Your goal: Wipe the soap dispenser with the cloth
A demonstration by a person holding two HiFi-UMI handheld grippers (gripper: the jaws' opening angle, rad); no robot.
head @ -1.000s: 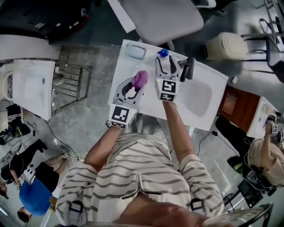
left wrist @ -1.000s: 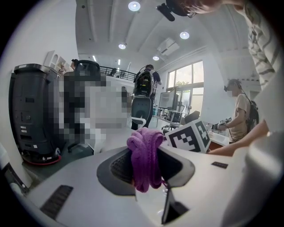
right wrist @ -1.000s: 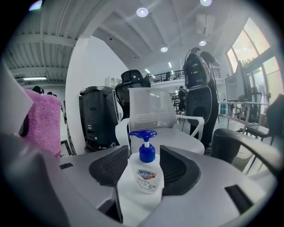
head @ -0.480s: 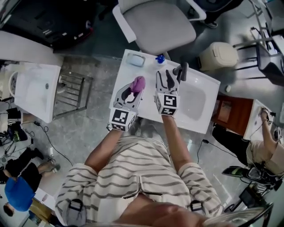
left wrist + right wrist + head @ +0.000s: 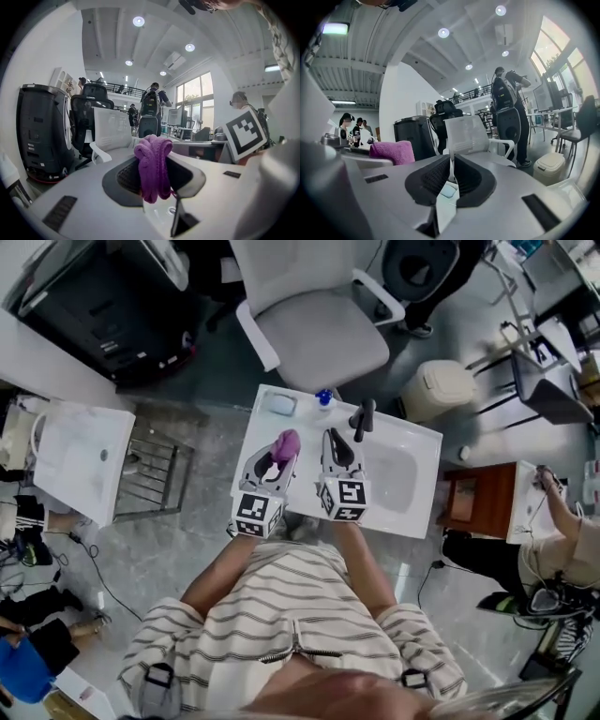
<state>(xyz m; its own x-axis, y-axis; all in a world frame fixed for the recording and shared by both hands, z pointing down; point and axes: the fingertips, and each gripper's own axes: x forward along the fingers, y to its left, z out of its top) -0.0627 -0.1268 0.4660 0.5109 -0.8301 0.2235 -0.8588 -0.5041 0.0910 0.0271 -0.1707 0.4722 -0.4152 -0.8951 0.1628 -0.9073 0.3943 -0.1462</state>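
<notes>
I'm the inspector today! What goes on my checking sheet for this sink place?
Surface: white sink counter with a basin and a black tap.
Job's things: soap dispenser with a blue top, at the back edge; purple cloth, held up, apart from the dispenser.
Clutter: pale blue dish-like thing at the back left corner.
Grippers: left hand-held gripper shut on the cloth; right hand-held gripper jaws closing, nothing between them.
Cables: black cable on the floor, right of the counter.
Surroundings: grey office chair, bin, second sink, people nearby.
</notes>
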